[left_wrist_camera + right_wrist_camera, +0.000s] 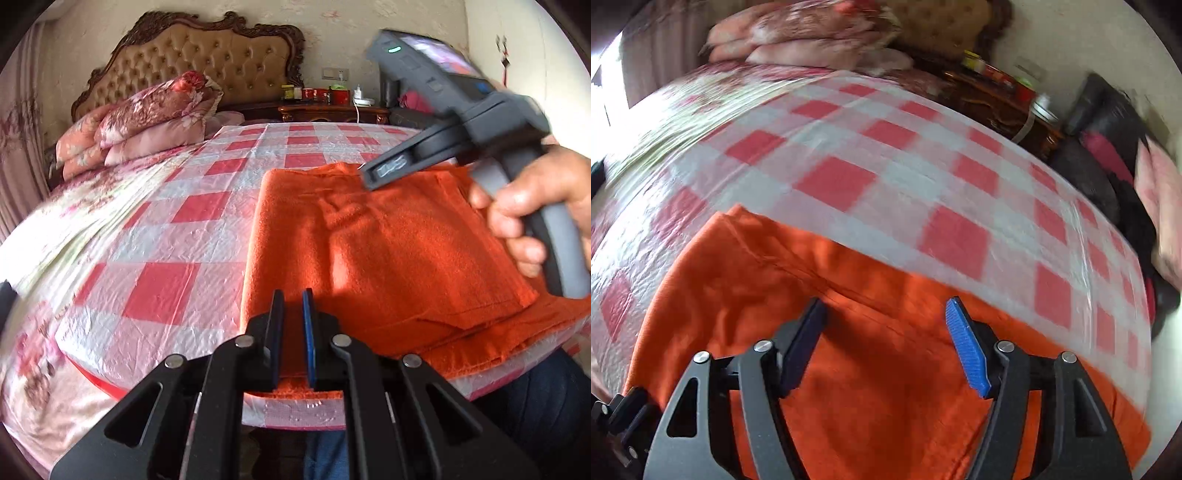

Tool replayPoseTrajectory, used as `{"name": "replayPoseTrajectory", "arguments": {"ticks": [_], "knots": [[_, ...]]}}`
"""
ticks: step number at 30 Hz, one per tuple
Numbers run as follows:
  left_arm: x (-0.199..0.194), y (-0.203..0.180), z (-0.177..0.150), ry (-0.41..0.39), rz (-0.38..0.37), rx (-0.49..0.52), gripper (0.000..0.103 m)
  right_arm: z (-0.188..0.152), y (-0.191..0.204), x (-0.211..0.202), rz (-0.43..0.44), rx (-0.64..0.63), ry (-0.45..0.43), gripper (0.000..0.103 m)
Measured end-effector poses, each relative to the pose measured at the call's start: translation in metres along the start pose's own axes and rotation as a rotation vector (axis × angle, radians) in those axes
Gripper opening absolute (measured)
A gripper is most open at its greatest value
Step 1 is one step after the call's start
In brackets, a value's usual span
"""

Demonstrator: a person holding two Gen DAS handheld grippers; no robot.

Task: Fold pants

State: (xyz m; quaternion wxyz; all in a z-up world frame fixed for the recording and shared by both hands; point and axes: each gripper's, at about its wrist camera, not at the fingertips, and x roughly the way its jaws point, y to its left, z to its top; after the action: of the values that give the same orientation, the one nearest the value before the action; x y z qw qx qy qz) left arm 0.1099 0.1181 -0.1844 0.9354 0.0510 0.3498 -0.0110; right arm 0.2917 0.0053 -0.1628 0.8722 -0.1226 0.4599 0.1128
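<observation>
Orange pants (388, 251) lie folded in layers on the near part of a bed with a red-and-white checked plastic cover (166, 240). My left gripper (293, 295) is shut on the pants at their near edge, and orange cloth shows between its narrow jaws. In the right wrist view my right gripper (884, 304) hangs open just above the pants (868, 387), close to their far edge, with nothing pinched. The picture is blurred there. A hand (535, 206) holds that gripper's grey handle over the pants' right side.
Folded floral quilts and pillows (147, 122) are piled at the tufted headboard (207, 55). A wooden nightstand (332, 110) carries jars and cups. A dark seat with clothes (1108, 155) stands right of the bed. A person's blue-trousered leg (535, 406) is at the bed's near edge.
</observation>
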Motion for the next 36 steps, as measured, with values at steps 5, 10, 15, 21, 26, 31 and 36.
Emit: {"name": "replayPoseTrajectory", "arguments": {"ticks": [5, 10, 15, 21, 26, 31, 36], "knots": [[-0.006, 0.012, 0.023, 0.058, -0.049, -0.020, 0.010, -0.031, -0.027, -0.038, 0.055, 0.106, -0.007, 0.071], [0.020, 0.018, 0.087, 0.068, -0.075, -0.036, 0.010, -0.062, -0.024, -0.049, 0.074, 0.081, 0.051, 0.071], [0.091, 0.011, 0.133, 0.179, -0.133, -0.060, 0.010, -0.074, -0.035, -0.045, 0.088, 0.097, 0.089, 0.071], [0.125, 0.016, 0.142, 0.254, -0.113, -0.097, 0.012, -0.080, -0.045, -0.036, 0.114, 0.093, 0.096, 0.077], [0.081, 0.020, 0.133, 0.164, -0.030, -0.155, 0.033, -0.081, -0.052, -0.038, 0.151, 0.121, 0.085, 0.078], [0.030, 0.023, 0.096, 0.138, 0.017, -0.207, 0.035, -0.084, -0.060, -0.044, 0.134, 0.154, 0.070, 0.078], [0.007, 0.009, 0.063, 0.125, -0.002, -0.163, 0.043, -0.090, -0.067, -0.054, 0.082, 0.174, 0.065, 0.083]]}}
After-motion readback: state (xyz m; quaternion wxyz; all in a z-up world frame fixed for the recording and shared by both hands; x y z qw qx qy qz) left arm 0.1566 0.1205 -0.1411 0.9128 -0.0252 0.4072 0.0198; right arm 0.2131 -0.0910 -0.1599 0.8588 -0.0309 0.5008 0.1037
